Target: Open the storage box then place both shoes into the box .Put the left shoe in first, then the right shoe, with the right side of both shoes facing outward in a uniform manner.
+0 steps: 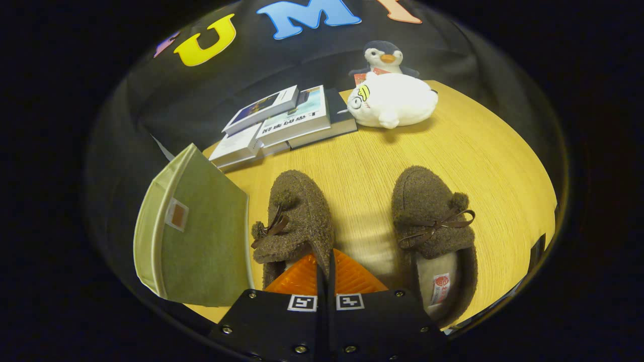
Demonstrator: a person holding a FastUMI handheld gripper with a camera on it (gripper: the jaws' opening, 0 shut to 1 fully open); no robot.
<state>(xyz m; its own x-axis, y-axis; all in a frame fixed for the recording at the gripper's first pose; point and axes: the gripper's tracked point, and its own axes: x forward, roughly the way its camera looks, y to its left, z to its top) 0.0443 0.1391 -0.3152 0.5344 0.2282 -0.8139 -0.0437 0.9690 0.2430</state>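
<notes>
On the yellow wooden table [453,151] sit two fuzzy brown shoes, side by side with a gap between them, toes pointing away. The gripper [326,266] has its two orange fingers [302,276] pressed close together, and the side wall of the nearer shoe [297,221] is pinched between them at the shoe's opening. One finger is inside the shoe and one is outside. This shoe has a little brown bow on top. The other shoe [432,226] lies apart from the fingers, off to the side, with a bow too and a pale lining with a small tag inside. The green storage box [201,236] stands just beside the held shoe, on the far side from the other shoe, and its lid looks closed. Beyond the shoes lies a pile of books [287,123]. Next to the books rests a white soft toy [395,100], and a penguin toy [385,58] stands behind it.
</notes>
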